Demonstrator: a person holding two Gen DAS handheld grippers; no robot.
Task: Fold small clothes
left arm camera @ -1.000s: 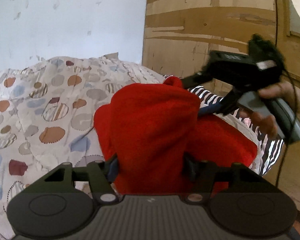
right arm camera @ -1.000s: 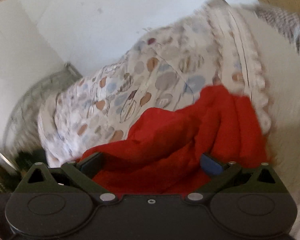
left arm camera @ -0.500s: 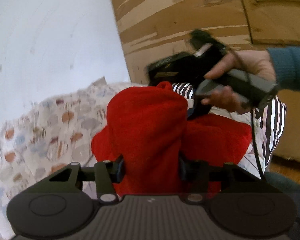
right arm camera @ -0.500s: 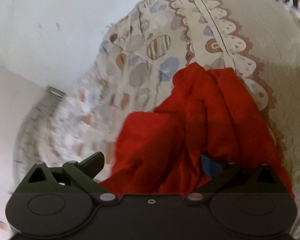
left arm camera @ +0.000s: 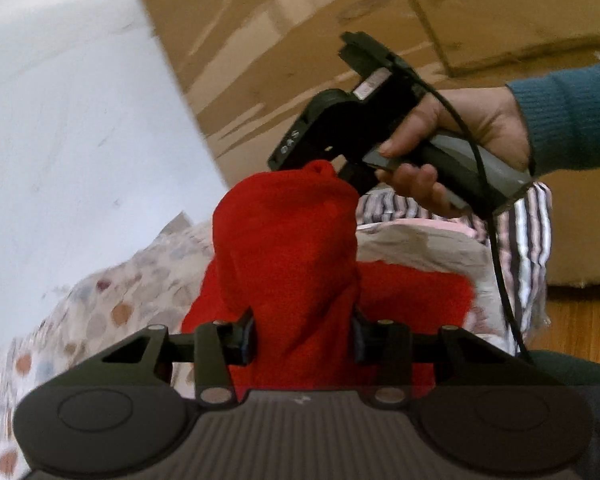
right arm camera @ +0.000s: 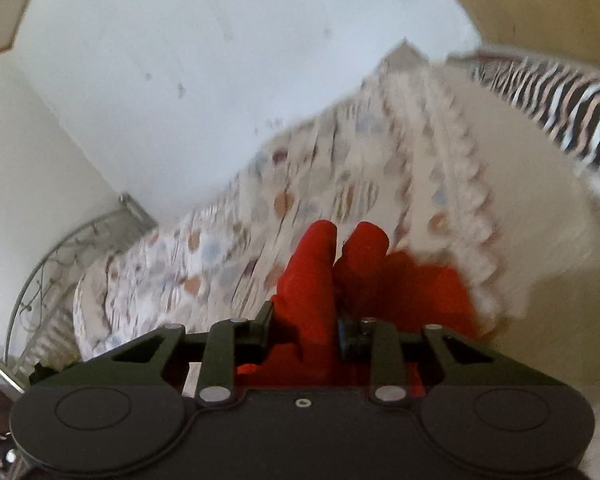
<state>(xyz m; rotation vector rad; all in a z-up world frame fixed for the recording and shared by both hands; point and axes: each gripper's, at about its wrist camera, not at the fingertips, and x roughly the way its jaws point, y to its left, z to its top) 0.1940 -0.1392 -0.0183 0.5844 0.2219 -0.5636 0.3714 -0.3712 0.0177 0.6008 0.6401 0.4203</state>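
Observation:
A small red fleece garment (left arm camera: 288,248) hangs between both grippers above the bed. My left gripper (left arm camera: 302,338) is shut on a bunched fold of it, the cloth rising in a hump in front of the camera. My right gripper (right arm camera: 304,330) is shut on another part of the red garment (right arm camera: 312,272), two folds sticking up past its jaws. In the left wrist view the right gripper (left arm camera: 340,168) is held by a hand at the garment's far top end. The gripped edges are hidden by cloth.
A quilt (right arm camera: 220,248) with coloured ovals and a scalloped border covers the bed. A black-and-white striped cloth (right arm camera: 548,92) lies at its far side. A metal bed frame (right arm camera: 60,264) is at left. White wall and a wooden panel (left arm camera: 300,40) stand behind.
Both grippers have lifted the red garment higher off the bed. The right gripper's jaws have closed in from wide apart to pinch a narrow fold. Both views are tilted and blurred.

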